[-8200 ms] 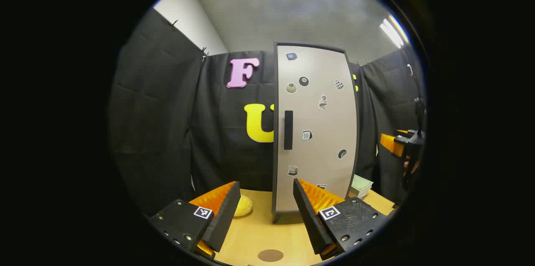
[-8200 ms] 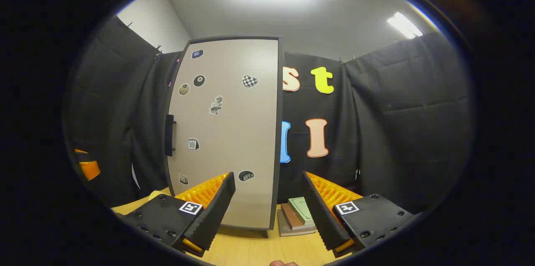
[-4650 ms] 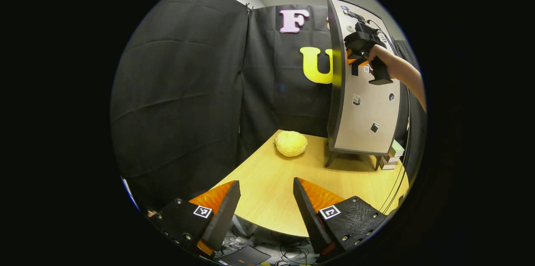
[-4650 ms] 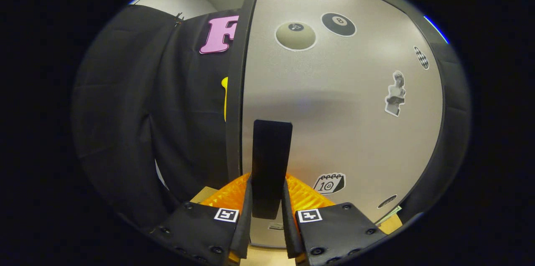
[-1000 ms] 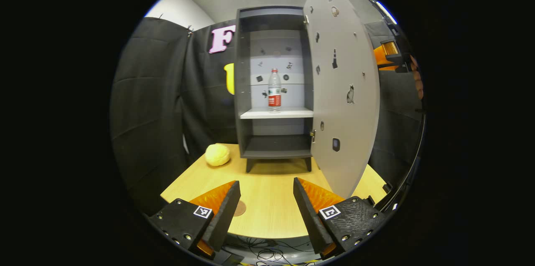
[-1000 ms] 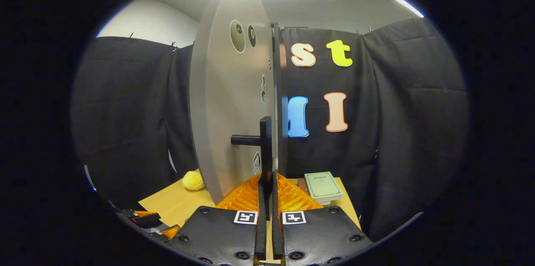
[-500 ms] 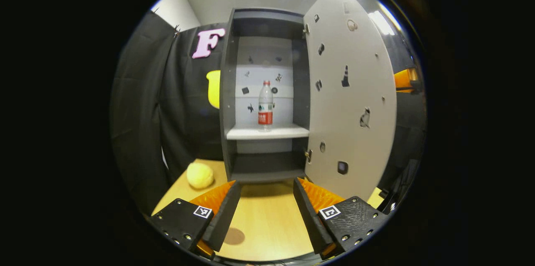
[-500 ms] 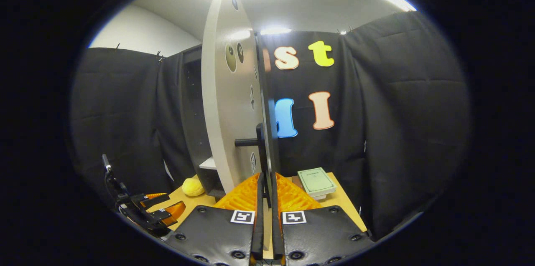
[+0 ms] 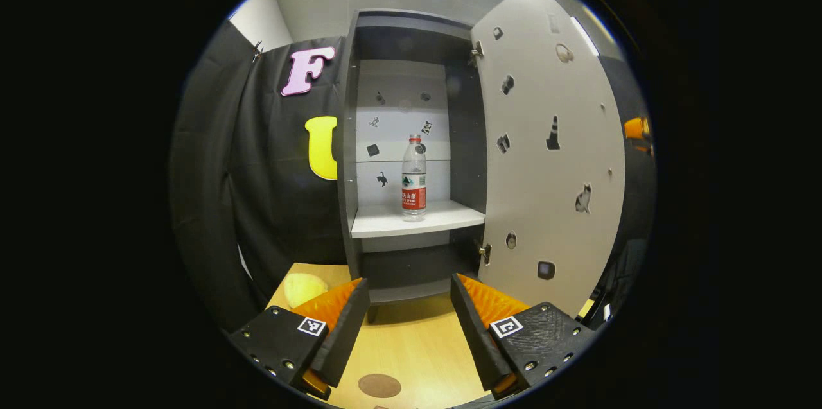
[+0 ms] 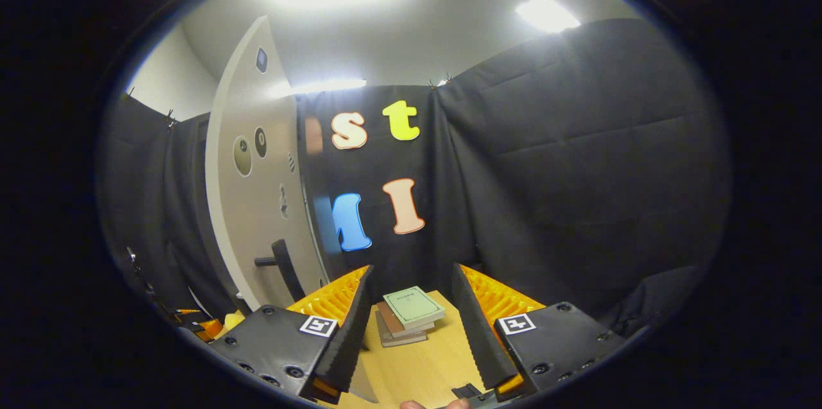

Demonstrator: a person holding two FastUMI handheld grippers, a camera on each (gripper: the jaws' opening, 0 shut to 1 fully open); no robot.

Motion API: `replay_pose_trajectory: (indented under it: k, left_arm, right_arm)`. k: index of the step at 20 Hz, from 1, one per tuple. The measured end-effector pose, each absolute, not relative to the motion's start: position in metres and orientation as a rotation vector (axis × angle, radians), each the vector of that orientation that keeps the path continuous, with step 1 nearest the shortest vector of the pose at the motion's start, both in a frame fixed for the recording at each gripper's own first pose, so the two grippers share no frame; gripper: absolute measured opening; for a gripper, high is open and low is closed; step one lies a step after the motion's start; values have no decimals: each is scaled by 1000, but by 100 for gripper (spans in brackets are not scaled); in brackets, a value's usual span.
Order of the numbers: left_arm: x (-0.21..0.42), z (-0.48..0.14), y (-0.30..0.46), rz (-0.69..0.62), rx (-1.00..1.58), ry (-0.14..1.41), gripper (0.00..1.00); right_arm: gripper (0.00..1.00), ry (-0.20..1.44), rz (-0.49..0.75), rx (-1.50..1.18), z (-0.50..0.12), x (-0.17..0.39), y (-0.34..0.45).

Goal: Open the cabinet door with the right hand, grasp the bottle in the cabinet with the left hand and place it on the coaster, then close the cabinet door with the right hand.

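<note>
2 claws, both with fingers apart and empty. At far left of the left gripper view, a yellow lump (image 9: 302, 287) lies on the table (image 9: 411, 348), with the coaster (image 9: 379, 385) low between the left claw (image 9: 406, 319) fingers, a ready landing spot. Centre, the bottle (image 9: 414, 178) stands upright on the cabinet (image 9: 350, 139) shelf (image 9: 411, 219), squarely ahead for reaching. Rightward, the door (image 9: 552, 158) stands wide. In the right gripper view, the right claw (image 10: 411, 319) sits clear of the handle (image 10: 286, 275), above stacked books (image 10: 411, 313).
</note>
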State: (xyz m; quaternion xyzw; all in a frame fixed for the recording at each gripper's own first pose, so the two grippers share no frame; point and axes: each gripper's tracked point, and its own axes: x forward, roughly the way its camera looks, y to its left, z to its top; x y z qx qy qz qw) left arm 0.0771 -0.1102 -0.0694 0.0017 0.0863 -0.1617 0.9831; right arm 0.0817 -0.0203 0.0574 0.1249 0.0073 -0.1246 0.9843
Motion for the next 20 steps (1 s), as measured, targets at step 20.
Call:
replay_pose_trajectory:
  k: [20]
  left_arm:
    - [335,10,-199,-333,1,82,74]
  right_arm:
    - [100,194,-291,208,-49,214,-99]
